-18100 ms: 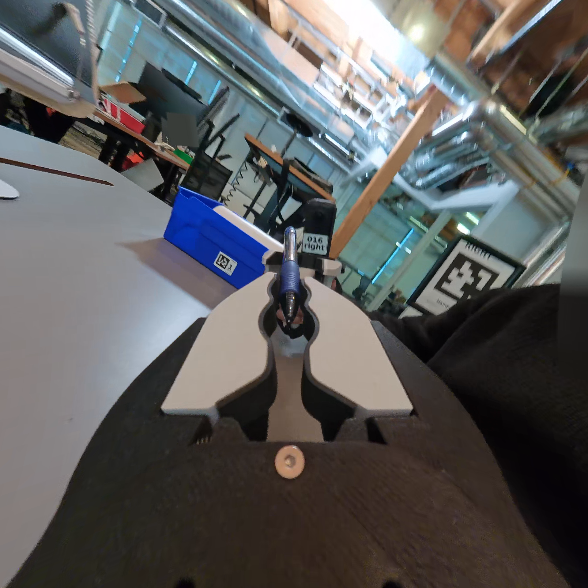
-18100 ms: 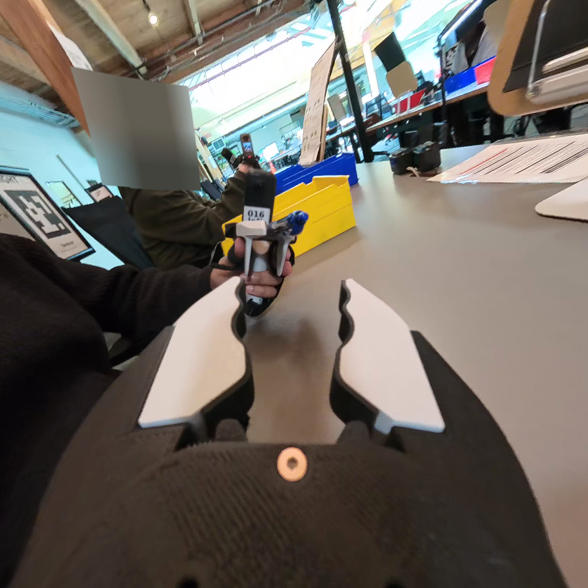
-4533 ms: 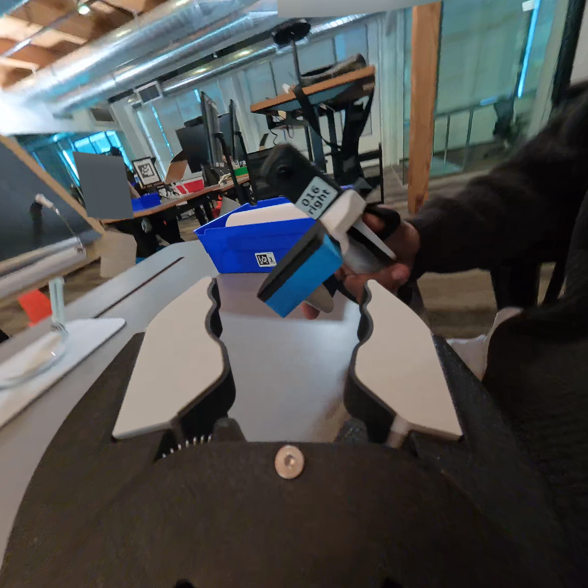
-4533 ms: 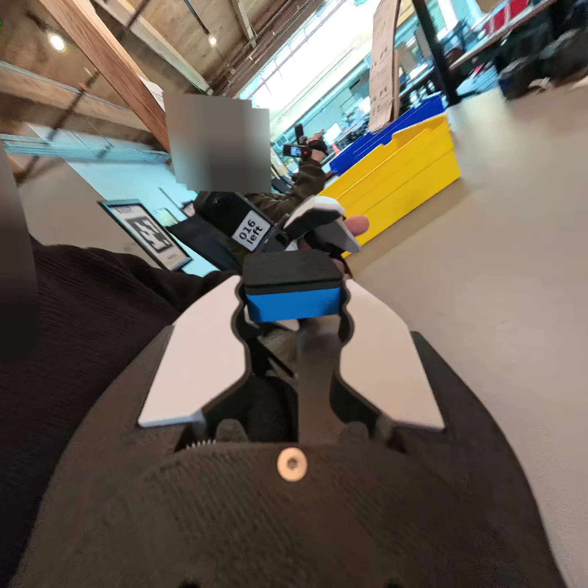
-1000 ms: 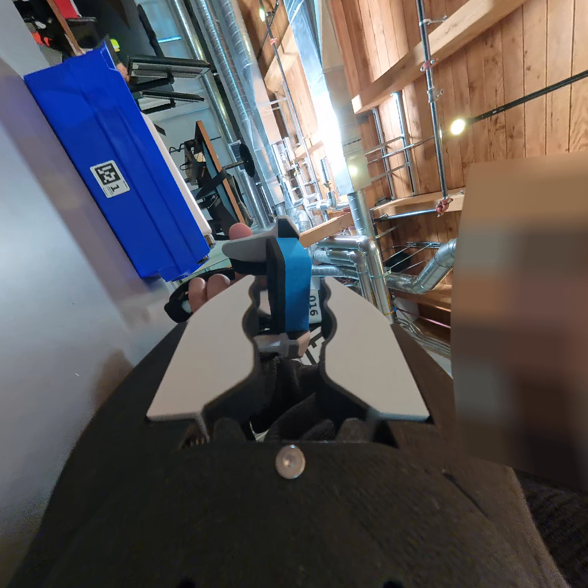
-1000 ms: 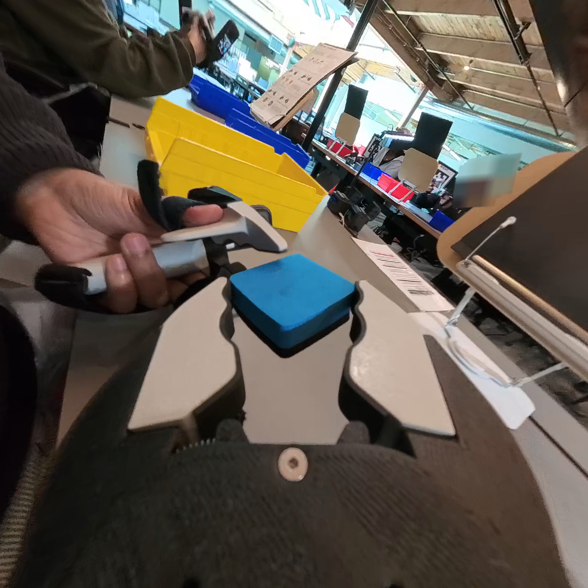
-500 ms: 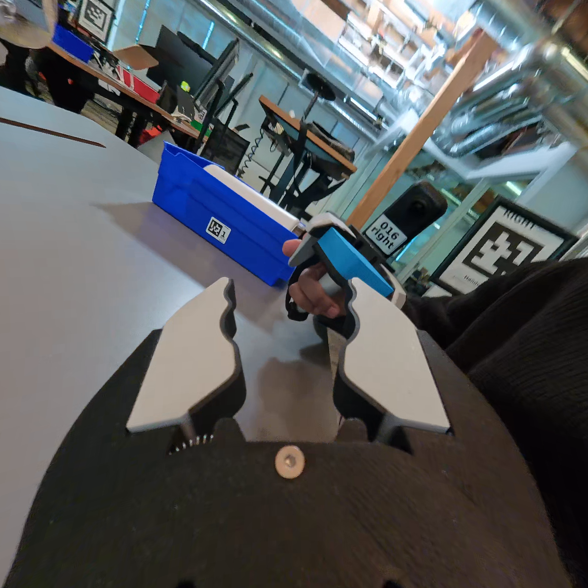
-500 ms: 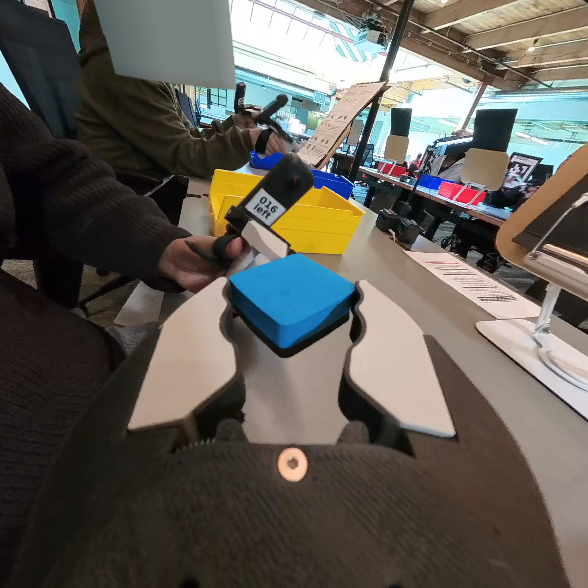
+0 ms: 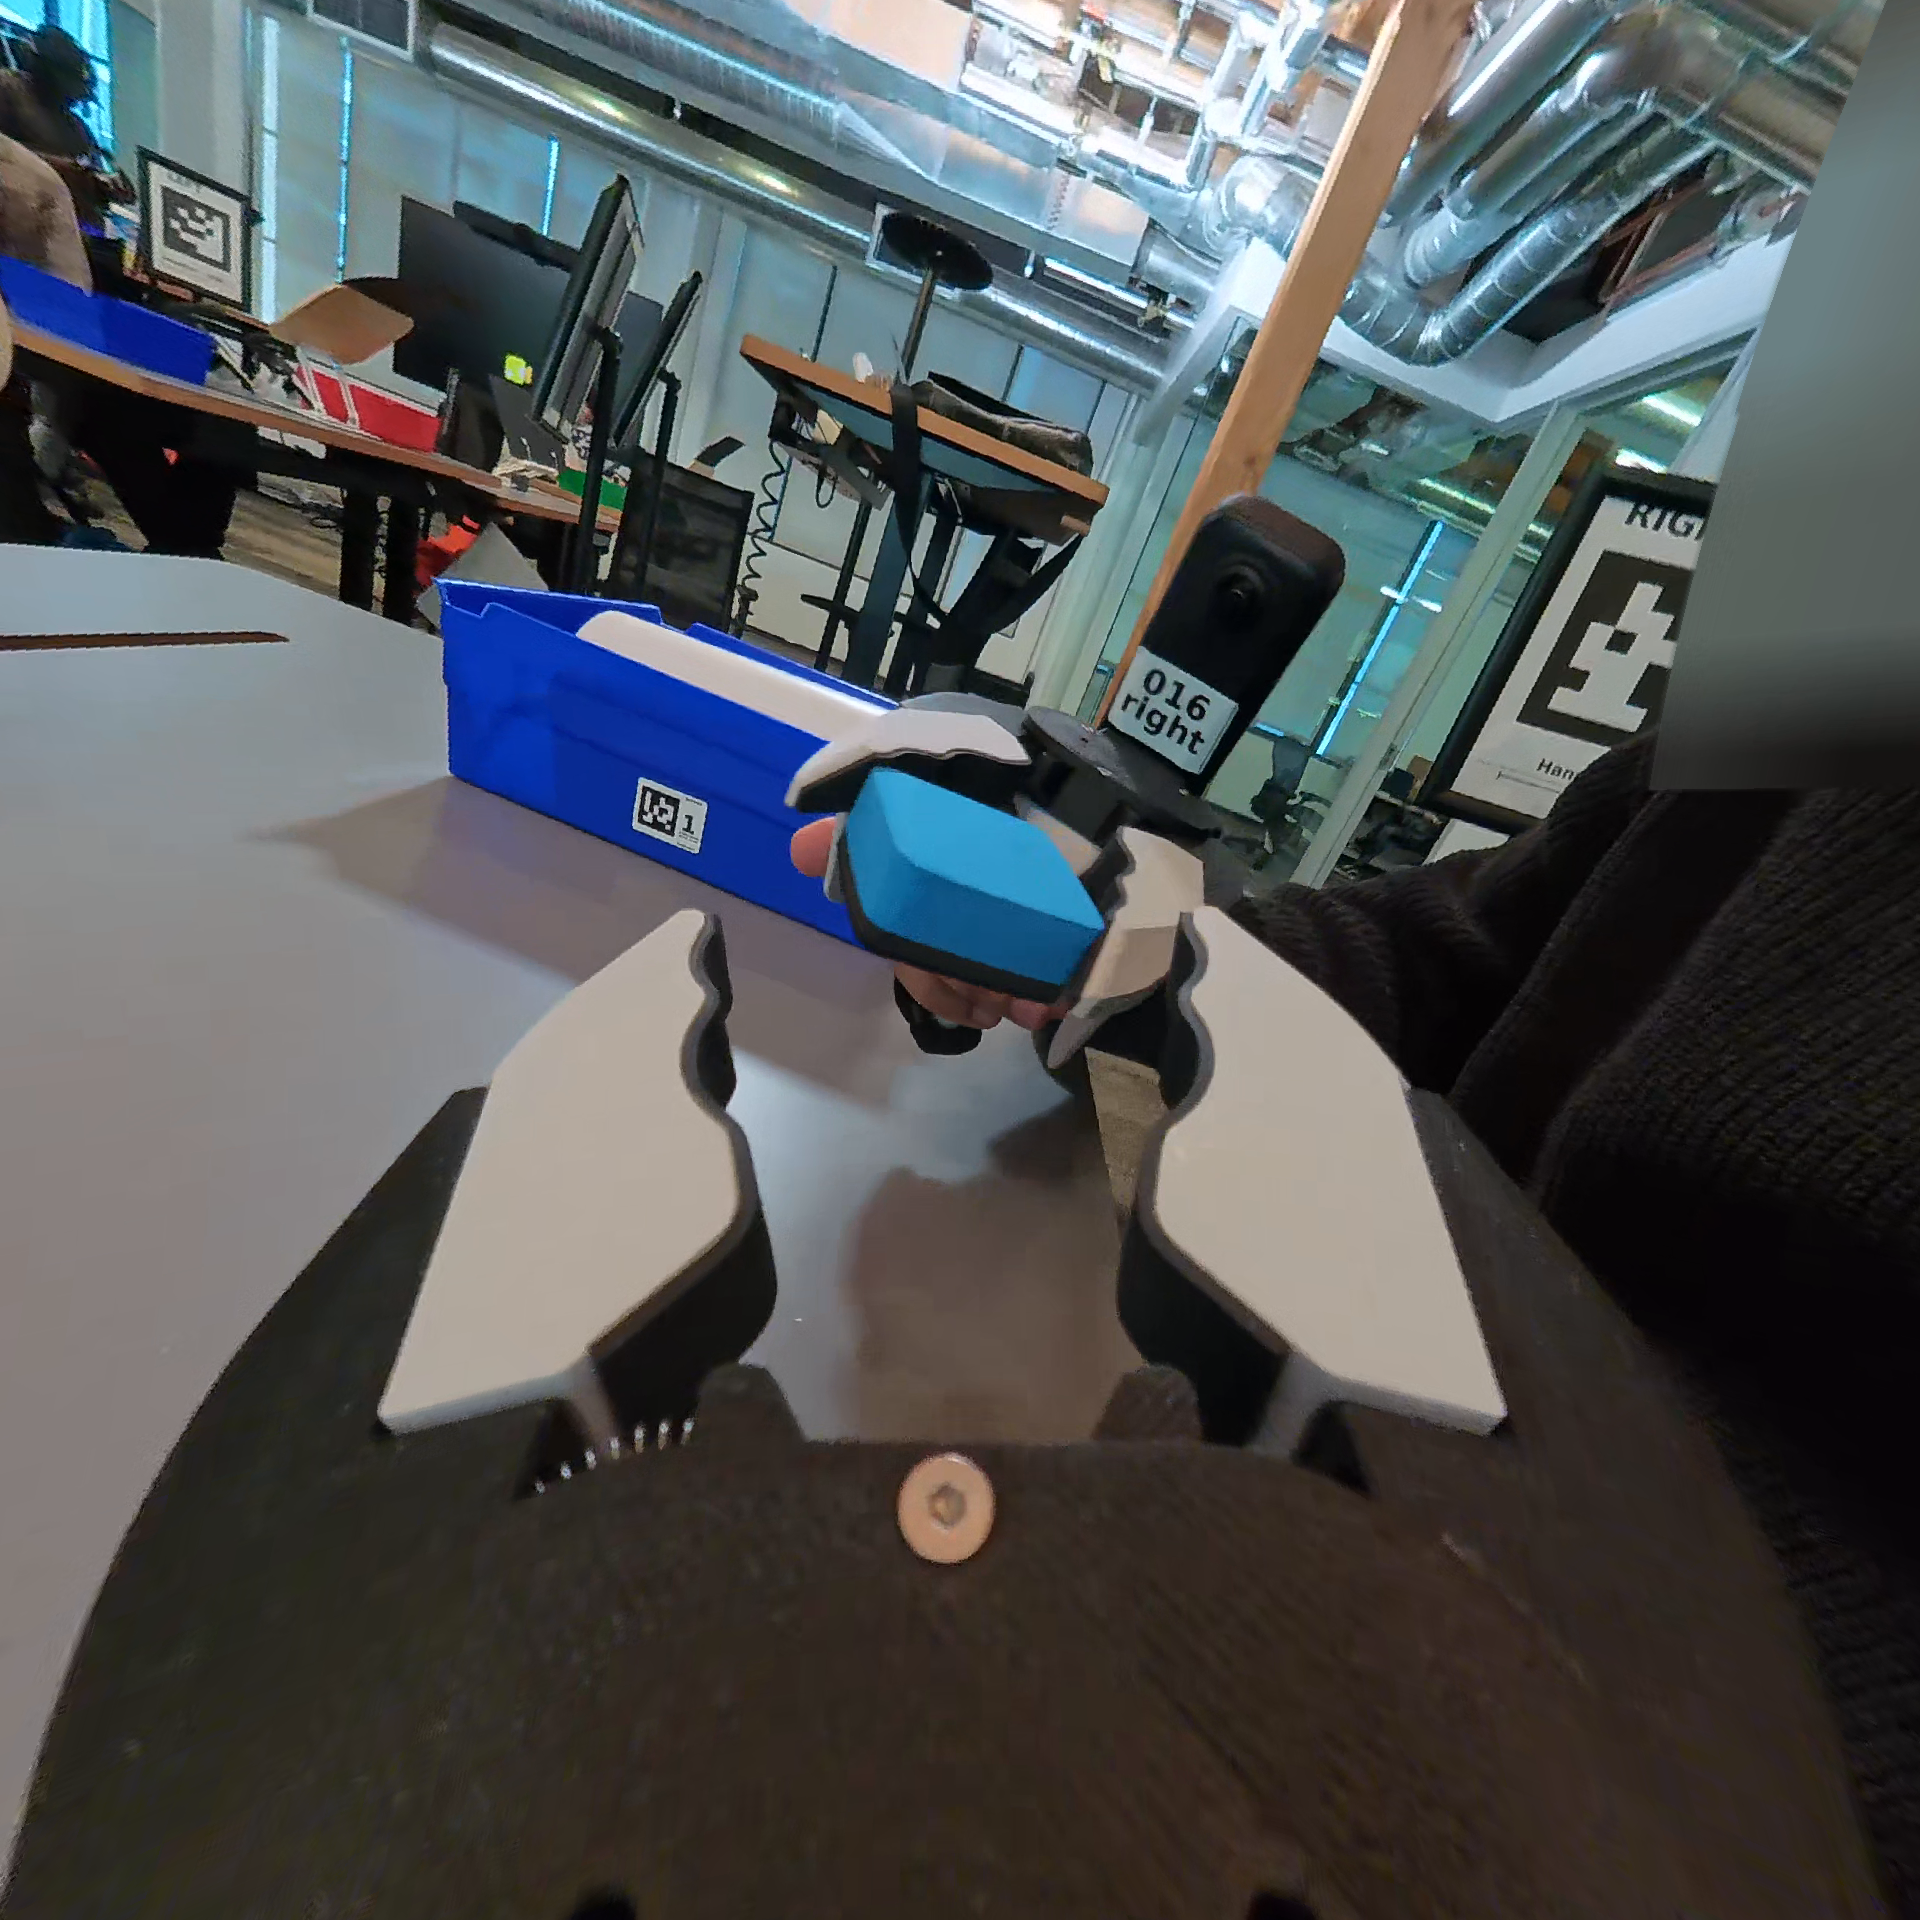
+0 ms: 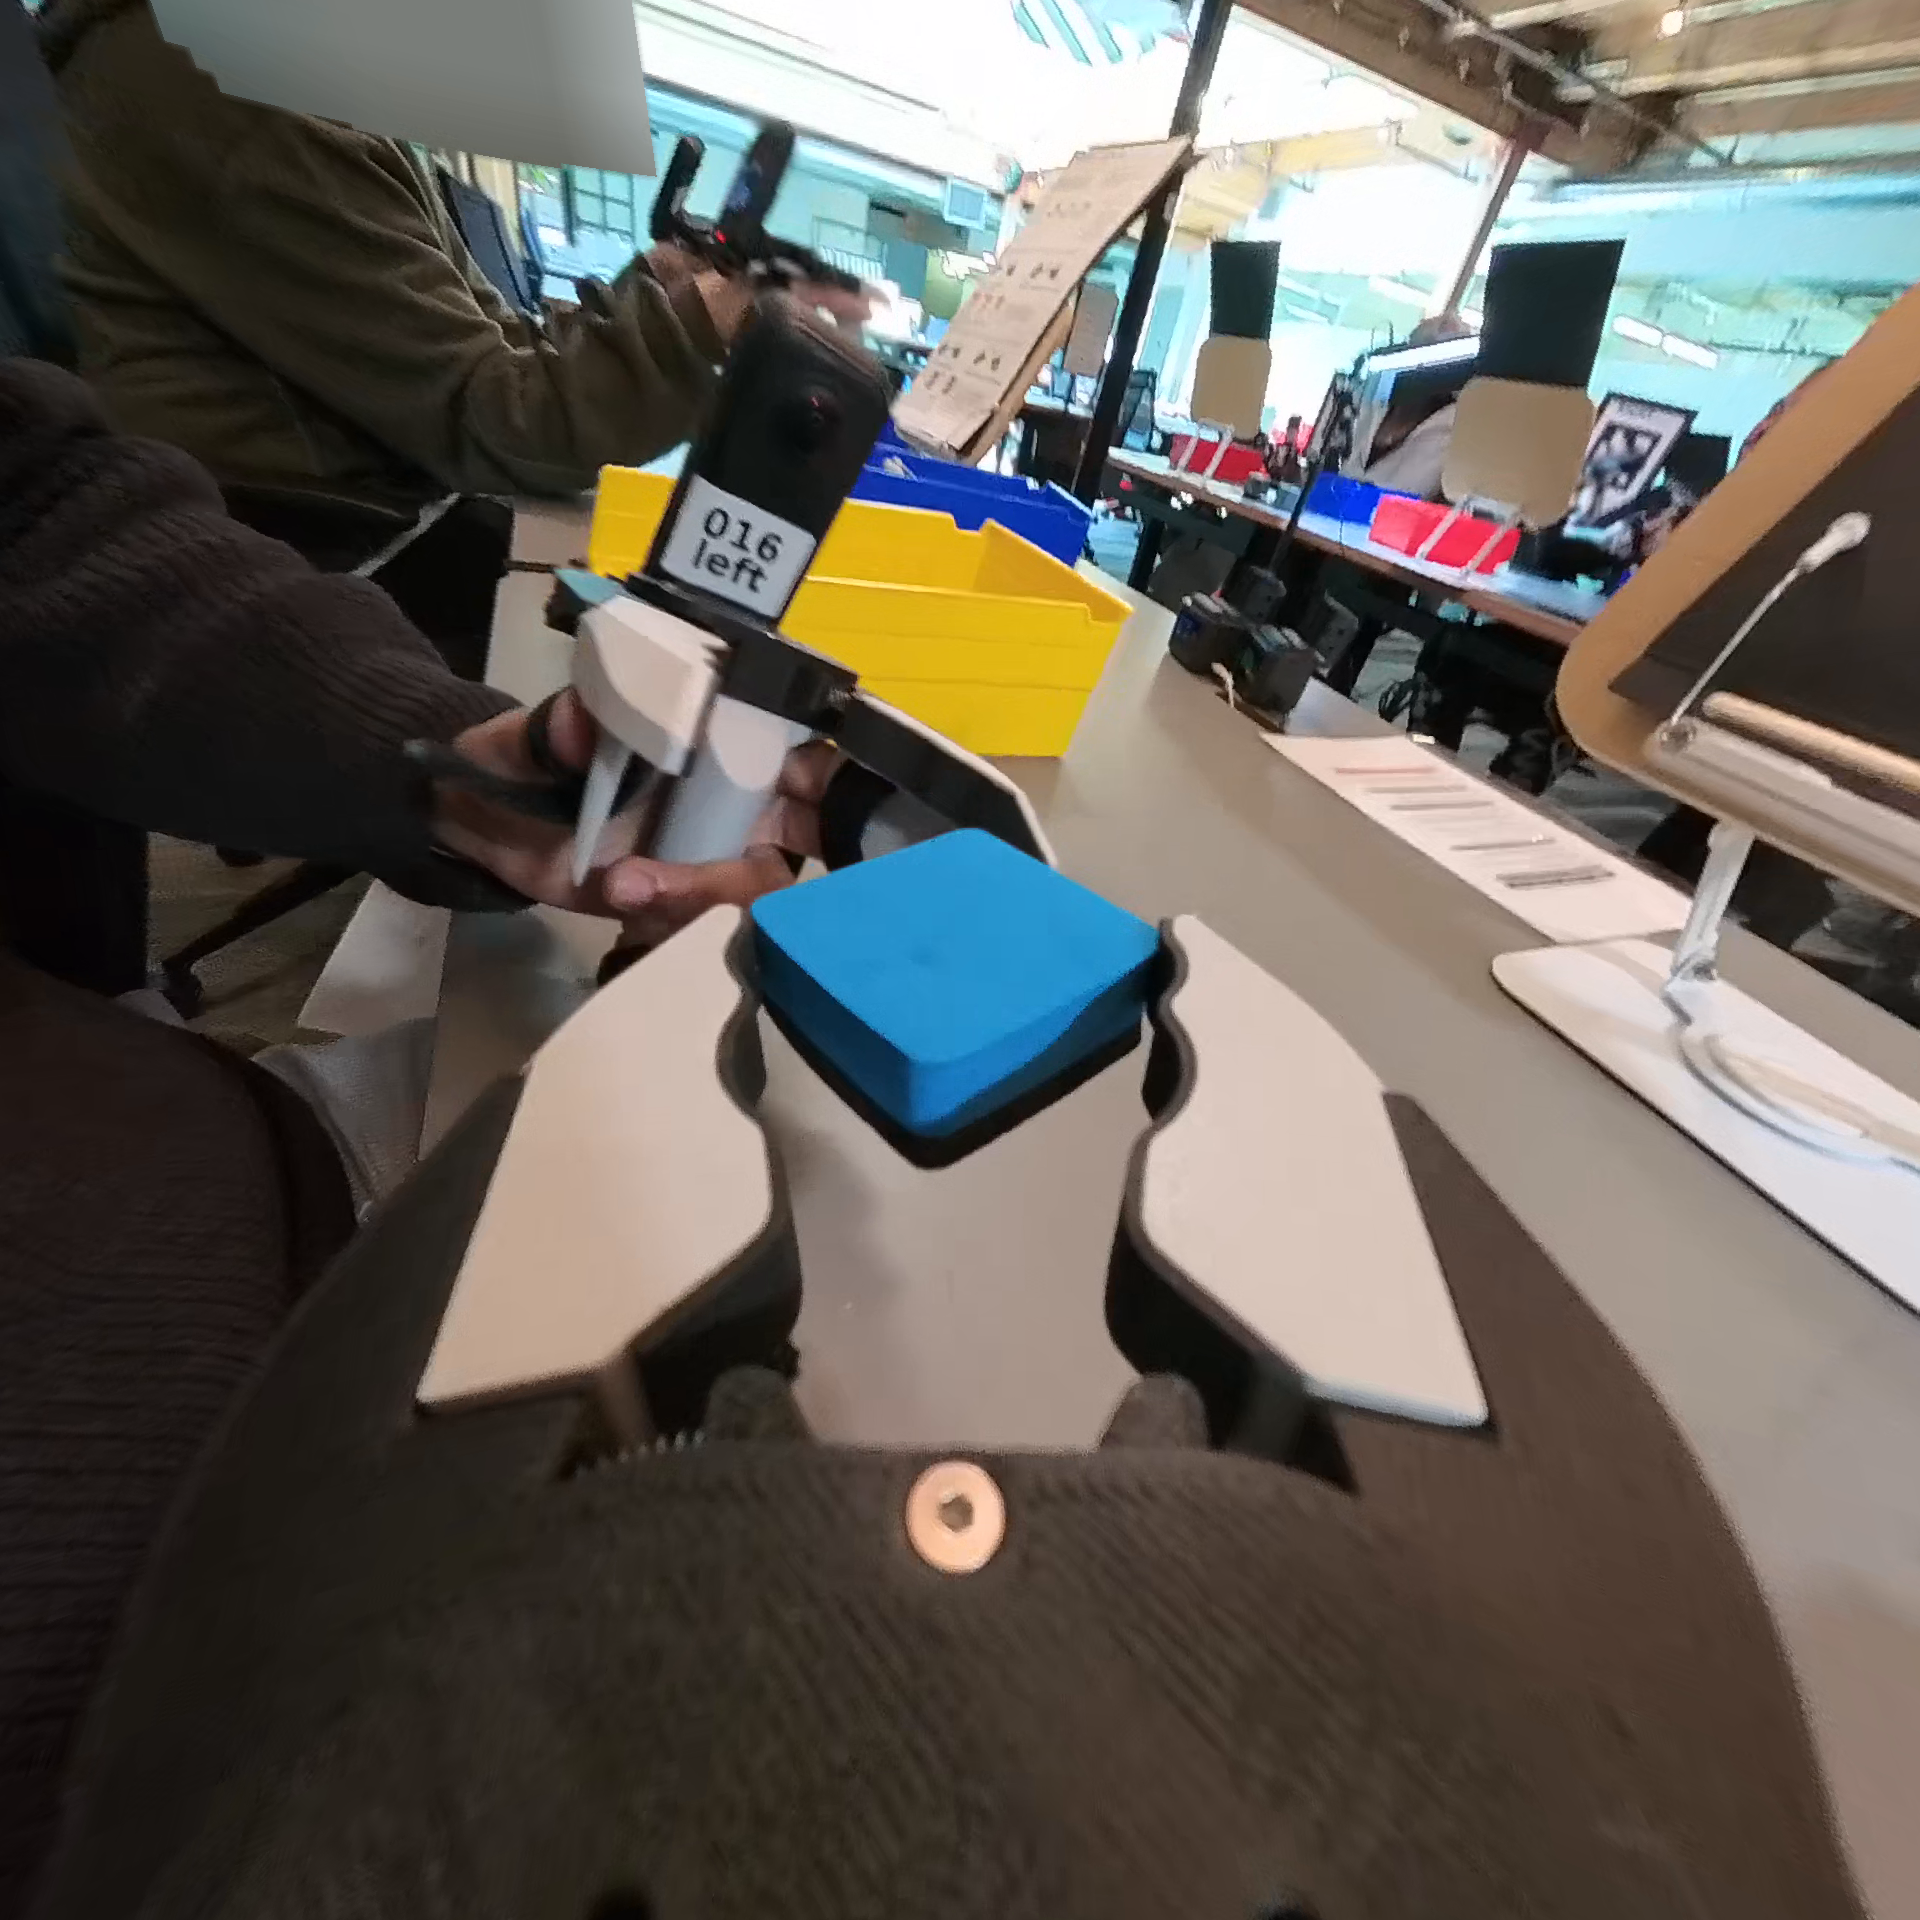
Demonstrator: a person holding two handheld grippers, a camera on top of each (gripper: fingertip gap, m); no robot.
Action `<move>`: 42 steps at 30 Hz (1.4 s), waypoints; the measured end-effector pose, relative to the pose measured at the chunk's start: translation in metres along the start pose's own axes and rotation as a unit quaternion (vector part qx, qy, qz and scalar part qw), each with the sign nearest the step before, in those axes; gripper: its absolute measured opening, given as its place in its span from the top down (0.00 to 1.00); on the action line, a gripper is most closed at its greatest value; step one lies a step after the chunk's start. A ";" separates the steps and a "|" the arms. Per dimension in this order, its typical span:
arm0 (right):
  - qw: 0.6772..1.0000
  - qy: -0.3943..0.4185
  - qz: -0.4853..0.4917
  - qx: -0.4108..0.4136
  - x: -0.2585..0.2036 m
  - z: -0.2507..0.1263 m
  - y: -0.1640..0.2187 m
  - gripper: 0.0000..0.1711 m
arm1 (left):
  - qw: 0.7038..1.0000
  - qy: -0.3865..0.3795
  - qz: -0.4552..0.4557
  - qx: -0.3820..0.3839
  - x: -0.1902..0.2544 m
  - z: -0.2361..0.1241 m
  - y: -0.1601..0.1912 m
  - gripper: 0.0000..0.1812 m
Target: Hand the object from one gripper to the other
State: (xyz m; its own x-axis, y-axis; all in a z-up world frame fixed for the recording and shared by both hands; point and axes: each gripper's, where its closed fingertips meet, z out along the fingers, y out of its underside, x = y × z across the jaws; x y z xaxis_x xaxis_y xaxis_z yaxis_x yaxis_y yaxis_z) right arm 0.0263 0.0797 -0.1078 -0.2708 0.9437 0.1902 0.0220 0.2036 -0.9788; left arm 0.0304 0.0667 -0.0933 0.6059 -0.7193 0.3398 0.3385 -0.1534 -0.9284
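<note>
A blue foam block with a black underside (image 10: 945, 997) sits clamped between the white fingers of my right gripper (image 10: 951, 966), held above the grey table. In the left wrist view the block (image 9: 966, 883) shows in the right gripper's fingers (image 9: 904, 743), just beyond my left gripper (image 9: 945, 940). My left gripper is open and empty, its fingers spread wide and apart from the block. The left gripper's handle (image 10: 717, 769), held by a hand, shows in the right wrist view just behind and left of the block.
A blue bin (image 9: 623, 748) stands on the table (image 9: 260, 883) behind the block. Yellow bins (image 10: 935, 634) stand at the far side in the right wrist view. A printed sheet (image 10: 1475, 821) and a stand with a white base (image 10: 1714, 1049) lie to the right. My left and right fingertips are right by each other.
A second ago my left fingers stood close around the block. They have since opened wide and drawn back. The block has stayed in my right gripper.
</note>
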 end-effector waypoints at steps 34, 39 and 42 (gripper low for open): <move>0.775 -0.352 0.524 -0.038 -0.071 0.007 0.000 0.57 | 0.931 0.031 0.352 -0.087 0.049 0.013 0.039 0.71; 0.748 -0.365 0.552 -0.050 -0.077 0.009 0.003 0.57 | 0.927 0.031 0.358 -0.108 0.051 0.018 0.052 0.72; 0.745 -0.370 0.552 -0.052 -0.080 0.010 0.003 0.57 | 0.928 0.021 0.356 -0.110 0.049 0.020 0.054 0.75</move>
State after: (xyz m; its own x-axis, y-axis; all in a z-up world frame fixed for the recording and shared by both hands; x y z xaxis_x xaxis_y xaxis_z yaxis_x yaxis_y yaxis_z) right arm 0.0385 0.0017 -0.1264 -0.4874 0.1566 -0.8590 0.6888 -0.5357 -0.4885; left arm 0.0928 0.0372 -0.1240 0.5900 -0.7162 -0.3728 -0.2952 0.2384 -0.9252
